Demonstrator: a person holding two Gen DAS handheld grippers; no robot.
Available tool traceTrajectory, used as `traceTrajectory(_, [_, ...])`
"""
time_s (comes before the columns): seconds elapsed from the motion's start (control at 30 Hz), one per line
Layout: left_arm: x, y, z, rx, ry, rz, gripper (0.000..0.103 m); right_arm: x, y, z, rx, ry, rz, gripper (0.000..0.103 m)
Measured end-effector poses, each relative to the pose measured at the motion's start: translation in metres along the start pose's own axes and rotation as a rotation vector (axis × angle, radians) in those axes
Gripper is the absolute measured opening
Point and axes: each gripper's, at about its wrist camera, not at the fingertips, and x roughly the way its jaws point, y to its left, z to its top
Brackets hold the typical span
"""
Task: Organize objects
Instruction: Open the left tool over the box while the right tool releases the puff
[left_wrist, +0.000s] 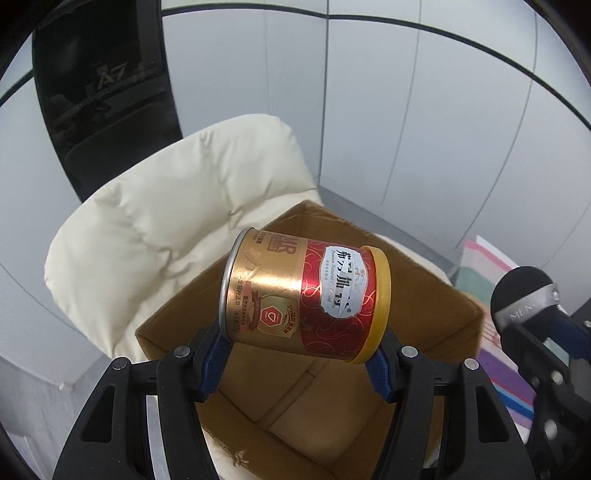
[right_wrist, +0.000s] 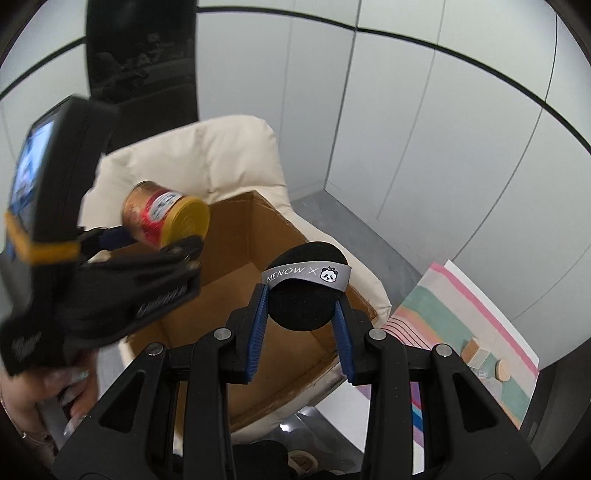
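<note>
Two claws over one open cardboard box, which sits on a cream padded chair.

Room: pale grey wall panels with dark seams; a tall black glossy panel behind the chair; grey floor at the foot of the walls.

Surface: a pastel striped mat lies to the right of the chair, bearing a few small pale blocks; what the mat rests on is hard to make out.

Left claw: jaws about half open, blue pads pressed on both ends of a red-and-gold can with a yellow lid. The can lies sideways, lid toward the right of the left wrist view, held in the air above the box opening. In the right wrist view this claw is blurred; a hand grips its handle at lower left.

Right claw: jaws nearly closed, clamping a round black sponge puff by its edges. A grey ribbon printed "MENOW X" with a panda mark crosses the puff. The puff hangs over the box's near right side.

Box interior: bare brown flaps, as far as visible.
</note>
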Motion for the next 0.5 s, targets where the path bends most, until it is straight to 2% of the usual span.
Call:
traceTrajectory(0.1, [-0.001, 0.006, 0.002, -0.052, -0.014, -0.086, 0.066, 0.019, -0.008, -0.001, 0.043, 0.019, 0.018, 0.038])
traceTrajectory(0.17, [-0.002, 0.010, 0.005, -0.072, -0.025, -0.113, 0.079, 0.026, -0.011, -0.001, 0.057, 0.005, 0.031, 0.055])
traceTrajectory(0.2, [-0.003, 0.011, 0.005, -0.073, -0.034, -0.103, 0.095, 0.030, -0.013, -0.001, 0.062, 0.005, 0.019, 0.081])
traceTrajectory(0.23, [-0.004, 0.011, 0.005, -0.072, -0.041, -0.088, 0.102, 0.031, -0.014, -0.001, 0.066, -0.003, 0.012, 0.102])
traceTrajectory(0.3, [-0.005, 0.011, 0.005, -0.064, -0.046, -0.077, 0.102, 0.031, -0.016, -0.003, 0.077, -0.027, 0.002, 0.103])
traceTrajectory(0.5, [-0.004, 0.009, 0.004, -0.050, -0.032, -0.077, 0.102, 0.041, -0.017, -0.005, 0.108, 0.006, 0.041, 0.103])
